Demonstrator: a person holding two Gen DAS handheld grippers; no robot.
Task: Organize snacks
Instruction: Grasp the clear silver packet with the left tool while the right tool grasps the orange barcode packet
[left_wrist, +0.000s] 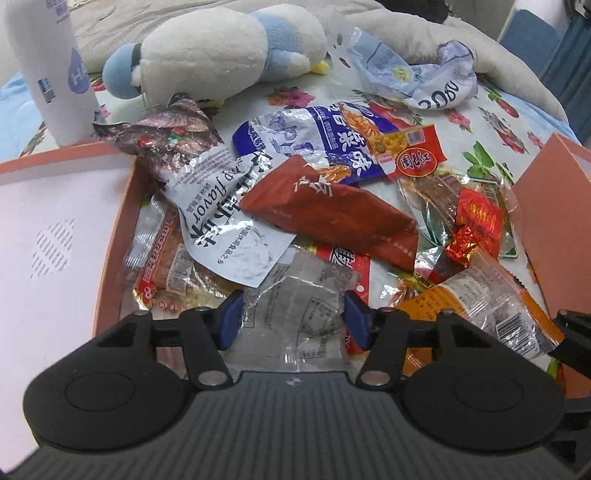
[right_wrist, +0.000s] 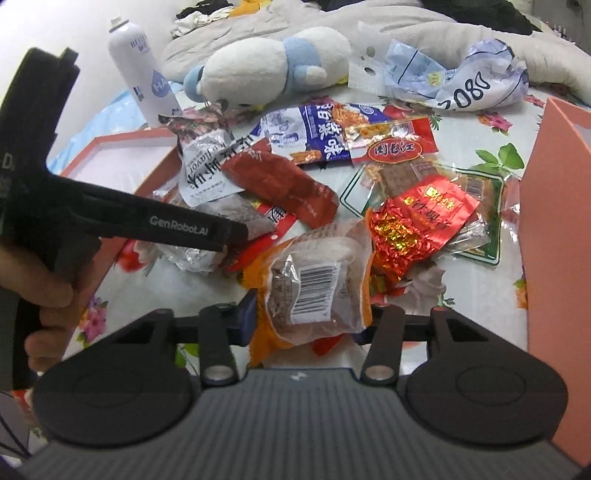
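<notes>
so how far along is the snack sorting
Barely started: the pink box shows nothing inside. In hand: the left gripper brackets a clear packet, and the right gripper an orange barcode packet. Left: the whole snack pile.

Snack packets (left_wrist: 325, 214) heaped between two boxes (left_wrist: 55, 229); plush toy (left_wrist: 221, 55) behind, bottle (left_wrist: 55, 74) left

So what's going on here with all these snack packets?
A person is sorting a heap of snack packets on a flowered cloth, a gripper in each hand. The left gripper has its pads on either side of a clear crinkled packet. The right gripper is around an orange packet with a barcode. Salmon-coloured box pieces wait alongside; neither packet is in one yet.
</notes>
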